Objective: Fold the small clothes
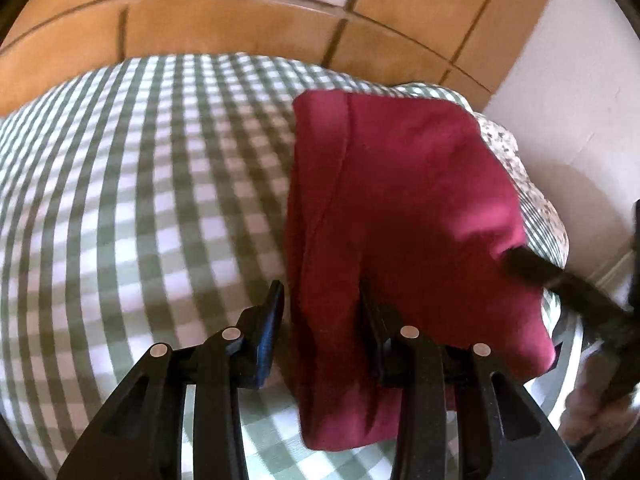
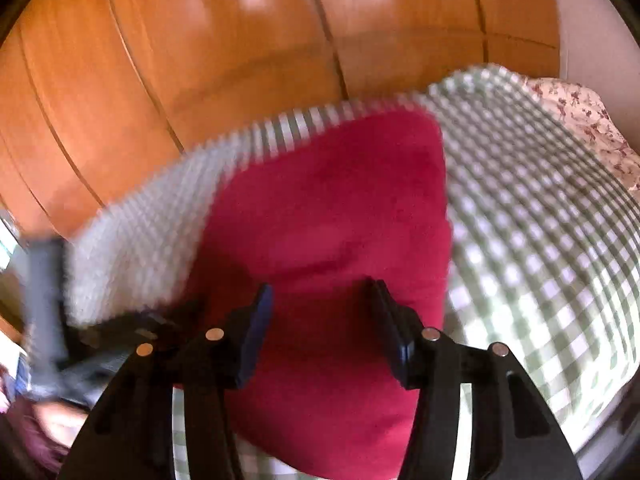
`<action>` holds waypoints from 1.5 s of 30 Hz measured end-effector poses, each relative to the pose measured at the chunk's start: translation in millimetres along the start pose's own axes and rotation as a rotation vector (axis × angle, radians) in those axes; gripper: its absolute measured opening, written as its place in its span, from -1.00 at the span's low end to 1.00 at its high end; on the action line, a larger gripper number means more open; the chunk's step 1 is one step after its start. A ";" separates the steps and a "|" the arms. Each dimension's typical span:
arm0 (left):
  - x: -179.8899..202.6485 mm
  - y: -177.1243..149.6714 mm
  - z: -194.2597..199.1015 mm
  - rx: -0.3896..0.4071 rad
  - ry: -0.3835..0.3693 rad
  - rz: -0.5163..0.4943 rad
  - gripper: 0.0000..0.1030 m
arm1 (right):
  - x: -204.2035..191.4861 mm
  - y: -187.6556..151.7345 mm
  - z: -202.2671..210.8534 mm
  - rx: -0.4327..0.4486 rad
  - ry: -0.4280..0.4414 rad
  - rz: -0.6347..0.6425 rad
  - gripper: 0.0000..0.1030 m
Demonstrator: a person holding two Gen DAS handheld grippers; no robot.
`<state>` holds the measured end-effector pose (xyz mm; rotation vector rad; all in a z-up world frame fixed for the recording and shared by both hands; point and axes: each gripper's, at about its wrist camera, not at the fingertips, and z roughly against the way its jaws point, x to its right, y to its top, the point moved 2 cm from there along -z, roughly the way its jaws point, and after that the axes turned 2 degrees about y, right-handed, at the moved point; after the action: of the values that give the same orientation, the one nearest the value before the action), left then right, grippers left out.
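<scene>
We see the dark red garment [image 1: 400,208] lying folded into a rough rectangle on the green-and-white checked cover [image 1: 140,200], toward the side of the cover that lies right in the left wrist view. A lengthwise fold or seam runs down its left part there. In the right wrist view the same garment [image 2: 332,240] sits centre frame, blurred, with the checked cover [image 2: 540,240] around it.

Our left hand-held gripper [image 1: 320,304] is at the garment's near left edge. Its jaws stand part open: the left finger [image 1: 268,320] is over bare cover just beside the cloth, the right finger [image 1: 372,320] is over the red cloth. The edge runs between them, but we see no pinch, so we read it as released.

Our right hand-held gripper [image 2: 320,308] hovers over the near part of the garment, jaws apart with red cloth showing across the whole gap. The fingers [image 2: 256,320] do not press on the fabric; not grasping. In the left wrist view its dark tip [image 1: 528,268] shows at the garment's right edge, blurred; we cannot tell whether it touches.

A floral-print fabric [image 1: 504,148] lies at the far right of the cover, just past the garment. Behind are orange-brown wooden panels [image 1: 240,20] and a pale wall [image 1: 580,80]. The right wrist view is heavily motion-blurred; the clutter at its lower left is unreadable.
</scene>
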<state>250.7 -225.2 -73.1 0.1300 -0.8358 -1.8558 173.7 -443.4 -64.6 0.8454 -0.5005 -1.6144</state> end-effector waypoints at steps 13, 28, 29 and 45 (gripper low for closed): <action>2.8 -3.5 47.1 0.076 0.127 -0.016 0.08 | -30.5 -16.7 17.1 0.042 -0.148 0.082 0.54; -4.1 -24.7 113.8 0.220 0.268 -0.003 0.24 | -40.7 -36.2 49.8 0.080 -0.203 -0.052 0.89; -4.1 -26.0 116.3 0.219 0.270 0.000 0.24 | -42.5 -36.9 54.2 0.096 -0.212 -0.060 0.91; 5.6 -54.5 138.0 0.267 0.341 -0.010 0.53 | -56.2 -56.6 76.7 0.213 -0.358 -0.098 0.95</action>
<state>143.9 -151.7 -0.6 0.6020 -0.8367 -1.6606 81.7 -386.3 -41.9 0.7462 -0.9081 -1.8362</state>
